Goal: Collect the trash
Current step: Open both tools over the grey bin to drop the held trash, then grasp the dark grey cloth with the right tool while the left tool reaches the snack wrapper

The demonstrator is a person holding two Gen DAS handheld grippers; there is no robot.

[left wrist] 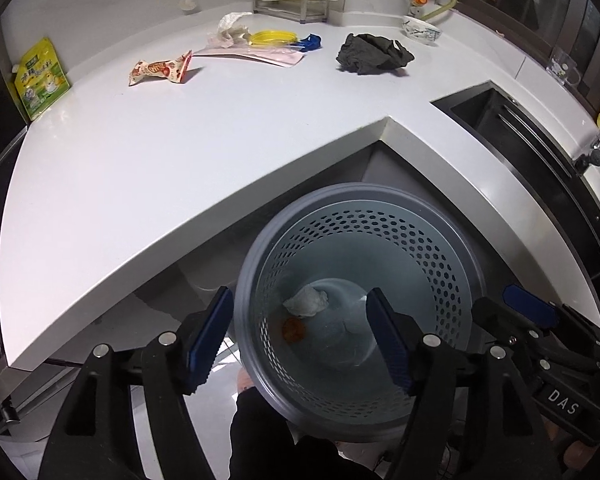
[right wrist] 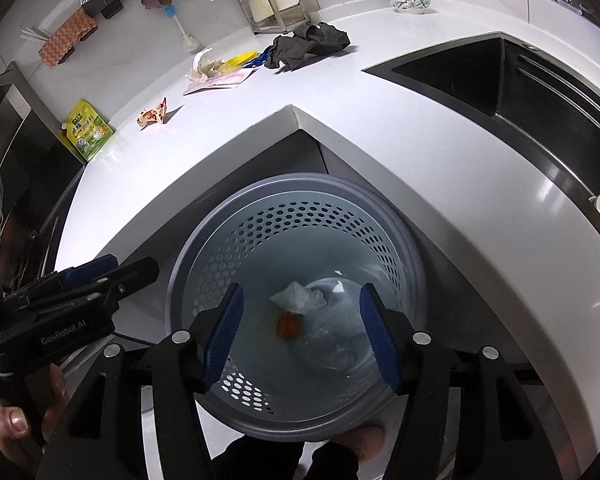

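Left wrist view: both the left gripper and right gripper hang wide open, empty, above the grey perforated plastic bin holding crumpled white tissue and perhaps orange peel.

The countertop is smooth, glossy white stone-like slab. The waste basket below its near edge is matt grey-blue plastic, its wall perforated; crumpled white tissue lies inside. On the far counter, a dark cloth looks soft and matt, the snack wrapper shiny foil, the bowl glazed ceramic. The rack is brushed metal. The sink is dark, matt. Both grippers' pads are ribbed blue rubber on black plastic.
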